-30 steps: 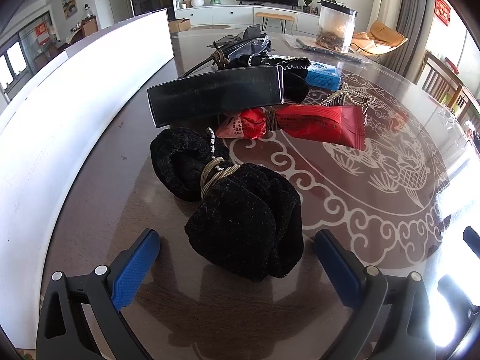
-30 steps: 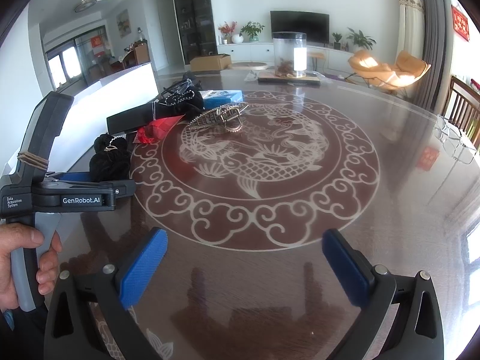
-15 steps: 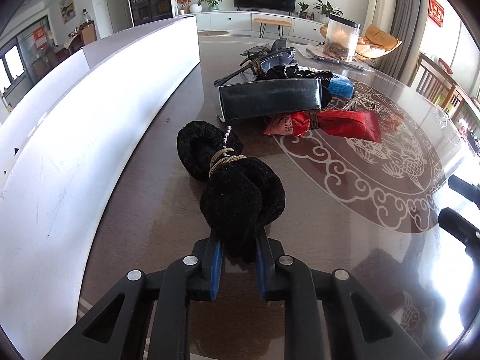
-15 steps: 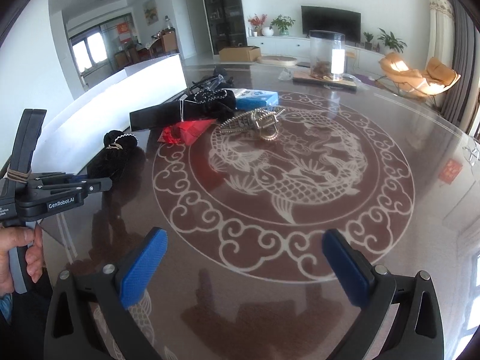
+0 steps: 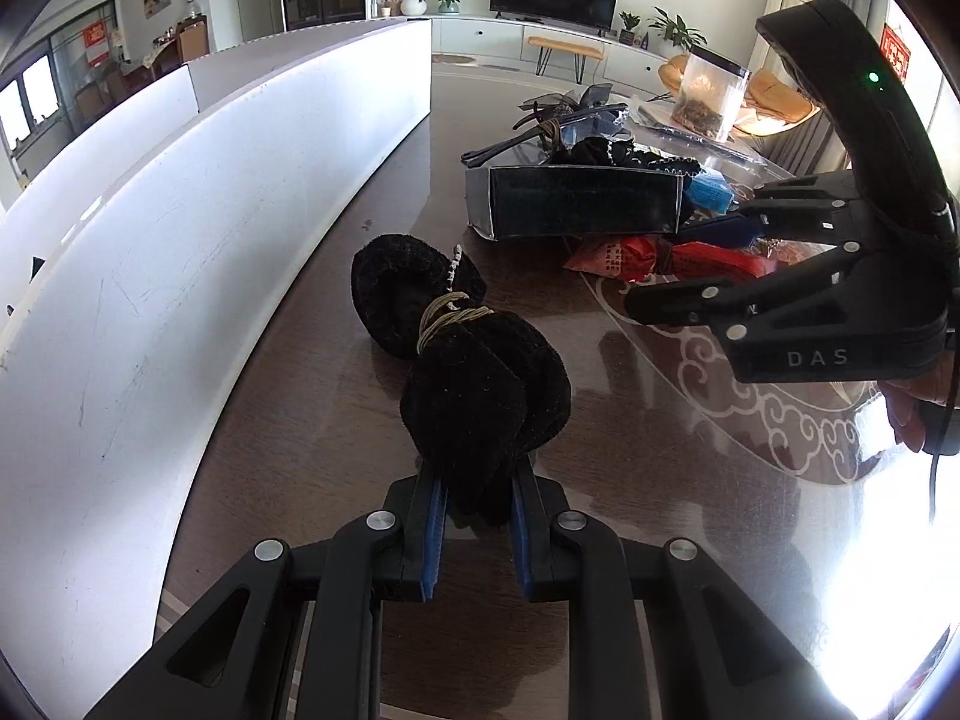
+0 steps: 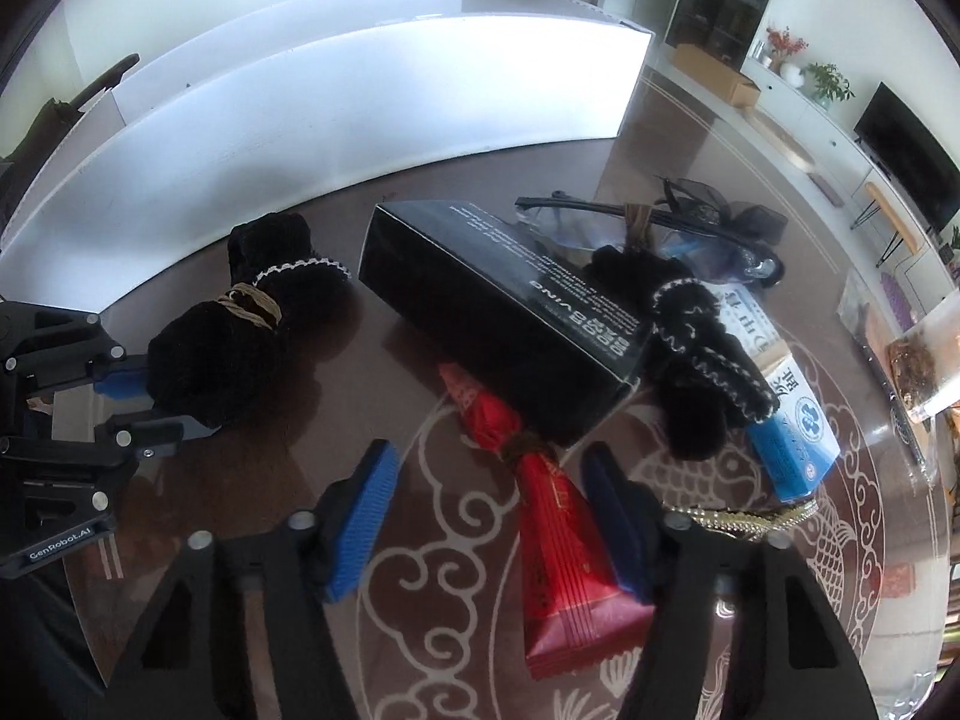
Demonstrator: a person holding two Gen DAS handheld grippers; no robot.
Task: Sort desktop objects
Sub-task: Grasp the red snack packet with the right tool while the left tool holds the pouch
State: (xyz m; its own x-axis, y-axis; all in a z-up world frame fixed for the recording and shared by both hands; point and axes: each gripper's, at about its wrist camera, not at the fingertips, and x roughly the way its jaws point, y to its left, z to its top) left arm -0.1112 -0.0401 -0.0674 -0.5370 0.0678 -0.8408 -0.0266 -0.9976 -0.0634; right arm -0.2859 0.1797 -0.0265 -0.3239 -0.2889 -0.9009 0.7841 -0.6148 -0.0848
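Observation:
A black fuzzy cloth bundle (image 5: 468,372) tied with a tan band lies on the dark table, and my left gripper (image 5: 474,498) is shut on its near end. The right wrist view shows that bundle (image 6: 240,324) and the left gripper (image 6: 138,402) at the left. My right gripper (image 6: 489,510) points down over a red packet (image 6: 552,540), which lies between its closing jaws. The left blue pad stands clear of the packet and the right pad is at its edge. In the left wrist view the right gripper (image 5: 678,267) hovers over the red packet (image 5: 624,255).
A black box (image 6: 498,312) lies across the red packet's far end. Around it are a second black cloth (image 6: 696,348), a blue carton (image 6: 786,420), glasses (image 6: 630,228) and a gold chain piece (image 6: 744,519). A tall white panel (image 5: 210,210) runs along the table's left side.
The left jaws went from wide open to shut on the black bundle. The right gripper swung left from the bare table, rolled, and now straddles the red packet with its jaws narrower.

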